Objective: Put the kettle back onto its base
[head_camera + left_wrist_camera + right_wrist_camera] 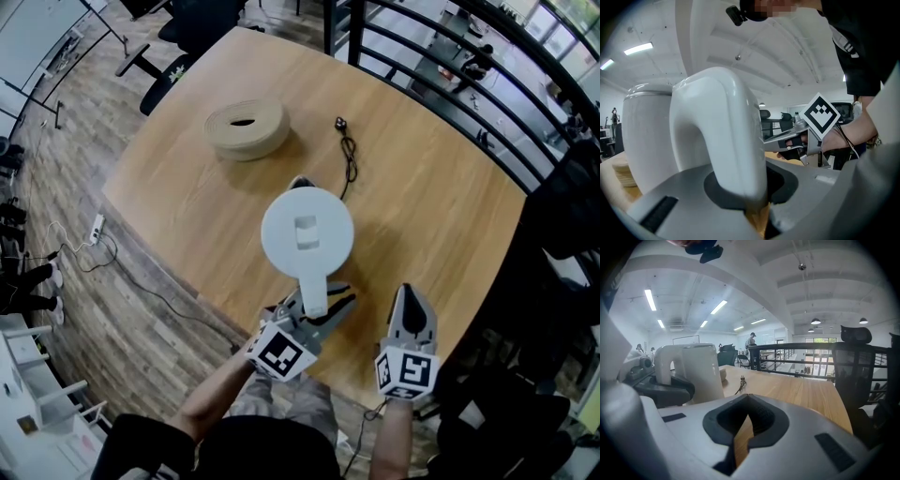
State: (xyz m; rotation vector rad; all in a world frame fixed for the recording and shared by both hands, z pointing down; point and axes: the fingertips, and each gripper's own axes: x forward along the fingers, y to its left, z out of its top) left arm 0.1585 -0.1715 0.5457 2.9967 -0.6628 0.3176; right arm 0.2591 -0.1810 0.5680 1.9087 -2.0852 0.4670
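The left hand-held gripper (319,305) is squeezed shut on the handle (314,289) of the white kettle (307,232). The kettle stands upright in the middle of the wooden counter (431,206). The right hand-held gripper (408,302) is near it, with its jaws closed together and nothing in them.

Each hand carries a pale grey moulded shell: the left gripper (323,305) and the right gripper (410,298) look alike, with dark pads (766,418) lining the broad fingers (811,432). A cube (281,352) of black-and-white square markers sits at the rear of each. The person wears a black short-sleeved top (253,450), and a thin dark cable (847,142) loops by the right wrist.
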